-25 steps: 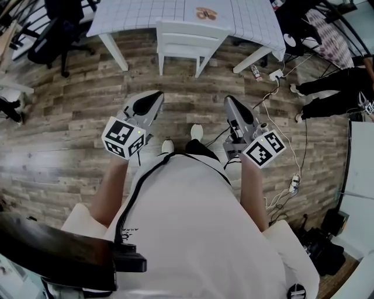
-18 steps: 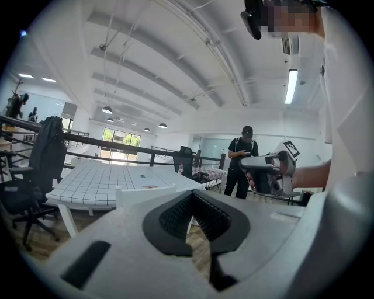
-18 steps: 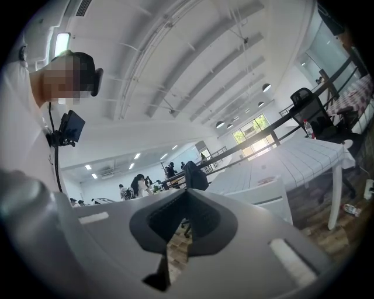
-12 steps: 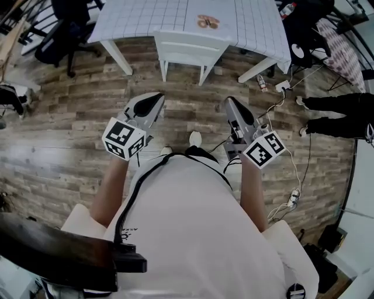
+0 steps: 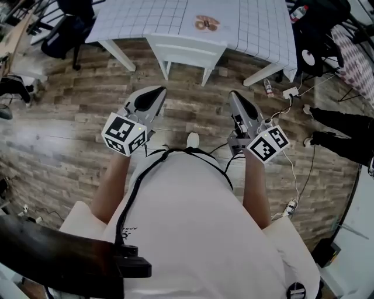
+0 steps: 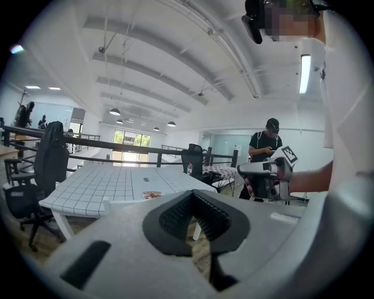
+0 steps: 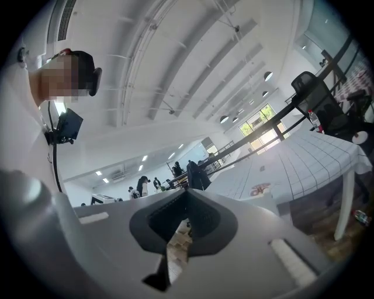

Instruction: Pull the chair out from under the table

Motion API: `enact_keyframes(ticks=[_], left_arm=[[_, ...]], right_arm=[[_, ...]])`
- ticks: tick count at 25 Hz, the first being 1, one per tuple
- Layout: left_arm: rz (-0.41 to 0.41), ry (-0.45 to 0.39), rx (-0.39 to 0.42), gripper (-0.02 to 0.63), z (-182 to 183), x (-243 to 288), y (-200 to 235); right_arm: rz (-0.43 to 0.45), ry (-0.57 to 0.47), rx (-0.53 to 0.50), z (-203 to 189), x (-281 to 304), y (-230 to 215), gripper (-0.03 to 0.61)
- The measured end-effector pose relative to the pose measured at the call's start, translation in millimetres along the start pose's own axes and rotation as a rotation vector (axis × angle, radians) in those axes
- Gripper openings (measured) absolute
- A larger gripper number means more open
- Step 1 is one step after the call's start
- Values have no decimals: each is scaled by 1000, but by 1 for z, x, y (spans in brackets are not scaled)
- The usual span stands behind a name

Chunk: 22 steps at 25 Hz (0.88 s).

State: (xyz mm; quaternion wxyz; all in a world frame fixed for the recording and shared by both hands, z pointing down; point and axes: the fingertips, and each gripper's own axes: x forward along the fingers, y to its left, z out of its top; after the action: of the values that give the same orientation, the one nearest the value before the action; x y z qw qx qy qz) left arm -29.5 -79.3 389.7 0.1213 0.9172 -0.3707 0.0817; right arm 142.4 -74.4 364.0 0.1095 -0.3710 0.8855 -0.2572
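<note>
A white chair (image 5: 186, 51) stands pushed in under a table with a white grid-patterned cloth (image 5: 146, 14) at the top of the head view. Only its backrest and two rear legs show. My left gripper (image 5: 158, 91) is shut and empty, pointing at the chair from a short way off, left of centre. My right gripper (image 5: 235, 95) is likewise shut and empty, to the right of the chair's line. In the left gripper view the chair's top rail (image 6: 125, 204) peeks above the jaws, with the table (image 6: 99, 184) behind. The right gripper view shows the table (image 7: 292, 169) to the right.
A small printed item (image 5: 205, 23) lies on the cloth. Black office chairs (image 5: 64, 32) stand at the far left. Cables and a power strip (image 5: 290, 91) trail over the wood floor on the right, where a person in black (image 5: 345, 137) stands. White table legs (image 5: 120, 54) flank the chair.
Both grippers and I have moved closer to the table and chair. The grippers stay shut and empty.
</note>
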Motion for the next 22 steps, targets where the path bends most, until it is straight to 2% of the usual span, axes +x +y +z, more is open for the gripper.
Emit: enact_keyframes(ticks=[7,12,22], left_arm=[[50,47,7,8,-1,38,-9],[57,74,16,8,-2,51,-16],[46,97,10,8,-14,53,-5]], right_arm=[[49,55,23,4,-3,-49,6],[53,44,37,16,-4,-78,6],[41,46,43,7,7,-83,6]])
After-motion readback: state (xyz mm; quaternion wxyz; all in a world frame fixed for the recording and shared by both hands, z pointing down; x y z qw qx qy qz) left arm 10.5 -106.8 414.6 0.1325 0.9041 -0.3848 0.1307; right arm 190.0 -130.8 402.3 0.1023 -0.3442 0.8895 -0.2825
